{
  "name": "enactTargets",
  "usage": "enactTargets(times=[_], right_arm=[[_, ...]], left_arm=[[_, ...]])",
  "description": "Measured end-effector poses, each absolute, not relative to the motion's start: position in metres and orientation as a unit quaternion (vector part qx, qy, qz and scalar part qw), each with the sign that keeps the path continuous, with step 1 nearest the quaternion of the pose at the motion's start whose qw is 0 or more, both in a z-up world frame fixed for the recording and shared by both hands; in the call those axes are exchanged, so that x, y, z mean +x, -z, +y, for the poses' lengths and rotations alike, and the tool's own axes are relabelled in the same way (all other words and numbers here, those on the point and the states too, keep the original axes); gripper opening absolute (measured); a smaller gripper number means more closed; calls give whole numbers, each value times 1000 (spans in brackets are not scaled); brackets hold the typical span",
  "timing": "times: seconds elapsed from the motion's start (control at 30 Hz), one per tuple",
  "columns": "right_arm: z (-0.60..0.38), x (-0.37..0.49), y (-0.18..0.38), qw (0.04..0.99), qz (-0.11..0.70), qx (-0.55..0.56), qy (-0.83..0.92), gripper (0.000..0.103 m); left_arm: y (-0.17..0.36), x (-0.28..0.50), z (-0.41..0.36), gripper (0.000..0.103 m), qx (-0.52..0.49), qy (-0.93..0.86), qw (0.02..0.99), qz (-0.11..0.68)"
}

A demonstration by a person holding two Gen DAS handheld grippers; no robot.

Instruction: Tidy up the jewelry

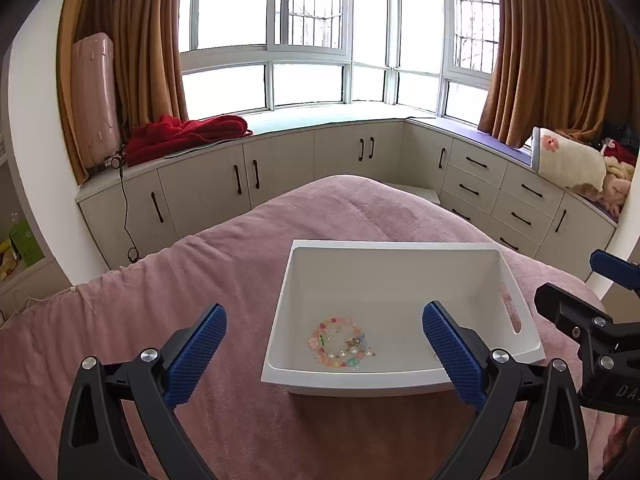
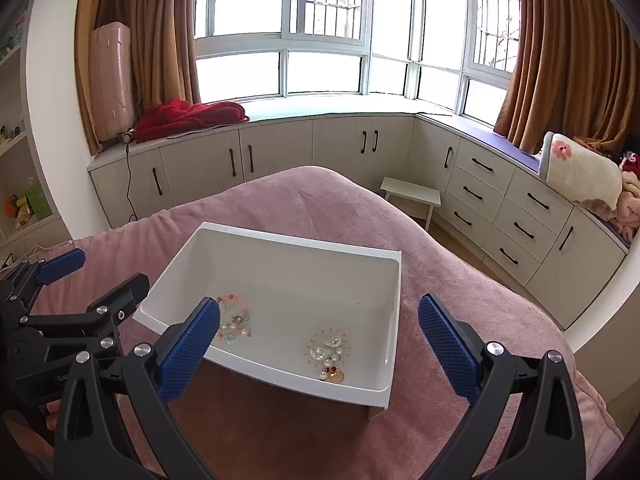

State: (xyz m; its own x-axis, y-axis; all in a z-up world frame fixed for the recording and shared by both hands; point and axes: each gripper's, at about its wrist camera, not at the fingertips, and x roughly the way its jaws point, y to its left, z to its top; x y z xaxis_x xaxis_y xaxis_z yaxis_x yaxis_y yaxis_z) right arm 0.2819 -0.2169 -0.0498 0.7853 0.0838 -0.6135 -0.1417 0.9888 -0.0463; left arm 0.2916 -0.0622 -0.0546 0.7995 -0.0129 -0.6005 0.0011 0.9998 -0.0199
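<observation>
A white plastic bin (image 1: 304, 276) (image 2: 384, 312) sits on a pink blanket. A colourful bead bracelet (image 1: 340, 343) (image 2: 234, 320) lies inside it near the front left. A pearl and white piece of jewelry (image 2: 330, 354) lies near the bin's front right; my left finger hides it in the left wrist view. My left gripper (image 1: 324, 354) is open and empty above the bin's near rim. My right gripper (image 2: 320, 350) is open and empty above the bin's near rim. Each gripper shows at the edge of the other's view.
The pink blanket (image 1: 200, 272) covers the bed. Beyond it stand cream cabinets (image 1: 280, 168) under a bay window, with a red blanket (image 1: 188, 136) and a pink suitcase (image 1: 94, 100) on the sill. A small white stool (image 2: 412, 196) stands by the drawers.
</observation>
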Motion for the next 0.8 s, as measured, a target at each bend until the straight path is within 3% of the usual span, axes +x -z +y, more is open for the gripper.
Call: enactTargets(times=[0.8], right_arm=[[-210, 275, 59, 944, 318, -57, -61, 98]], left_arm=[[68, 285, -65, 99, 12, 2, 948, 318]])
